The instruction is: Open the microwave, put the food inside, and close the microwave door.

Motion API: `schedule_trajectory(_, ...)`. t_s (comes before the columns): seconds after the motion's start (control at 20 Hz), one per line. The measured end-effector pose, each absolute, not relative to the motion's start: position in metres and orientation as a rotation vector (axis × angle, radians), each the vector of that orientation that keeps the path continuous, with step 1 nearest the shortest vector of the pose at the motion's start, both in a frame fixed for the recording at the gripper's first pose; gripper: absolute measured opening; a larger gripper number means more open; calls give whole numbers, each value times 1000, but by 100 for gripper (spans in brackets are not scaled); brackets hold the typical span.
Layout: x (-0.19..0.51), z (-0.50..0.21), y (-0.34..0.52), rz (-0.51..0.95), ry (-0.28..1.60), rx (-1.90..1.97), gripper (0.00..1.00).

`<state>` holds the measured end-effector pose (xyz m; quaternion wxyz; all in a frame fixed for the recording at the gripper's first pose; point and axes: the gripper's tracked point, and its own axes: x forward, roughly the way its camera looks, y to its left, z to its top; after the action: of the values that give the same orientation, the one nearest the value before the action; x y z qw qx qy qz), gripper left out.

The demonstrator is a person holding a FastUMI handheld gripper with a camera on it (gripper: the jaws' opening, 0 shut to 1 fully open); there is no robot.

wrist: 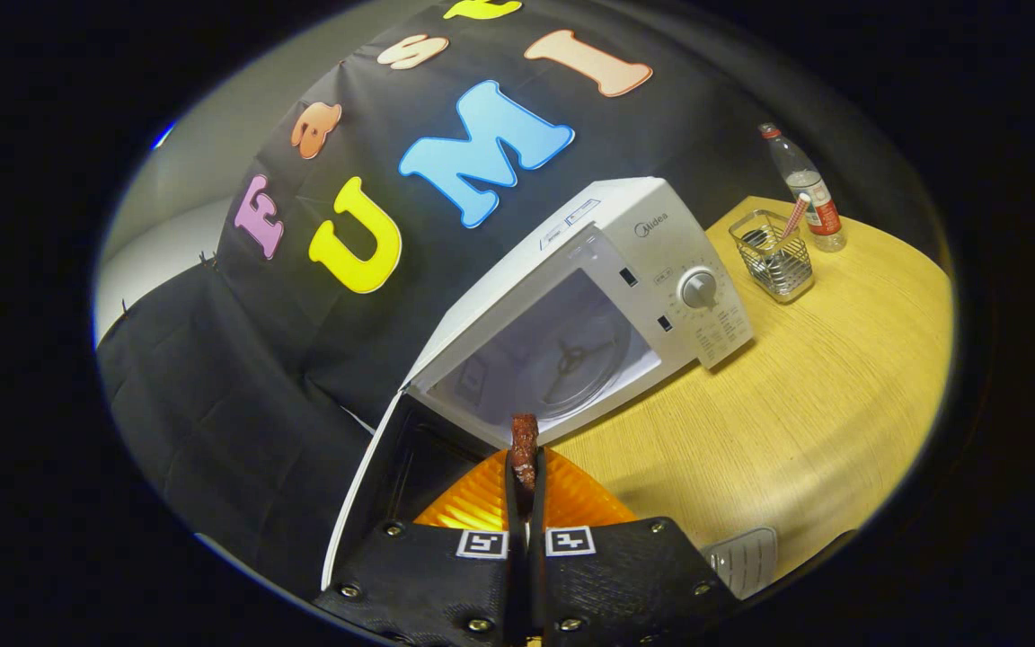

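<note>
Already the microwave stands open on the wooden table, its door swung out to the left and the turntable bare inside. Below the fingers sits an orange plate, just in front of the cavity. The gripper has its fingers pressed together on a dark piece of food, held up before the opening. The thin pinch looks slight, so the food could slip or catch the cavity's lower lip going in. Well apart to the right stand a wire basket and a bottle, neither blocking the path.
</note>
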<state>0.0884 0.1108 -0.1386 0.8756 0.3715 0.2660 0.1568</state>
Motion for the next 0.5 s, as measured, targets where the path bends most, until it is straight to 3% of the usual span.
schedule_trajectory(0.5,161,-167,134,270,503,811,2)
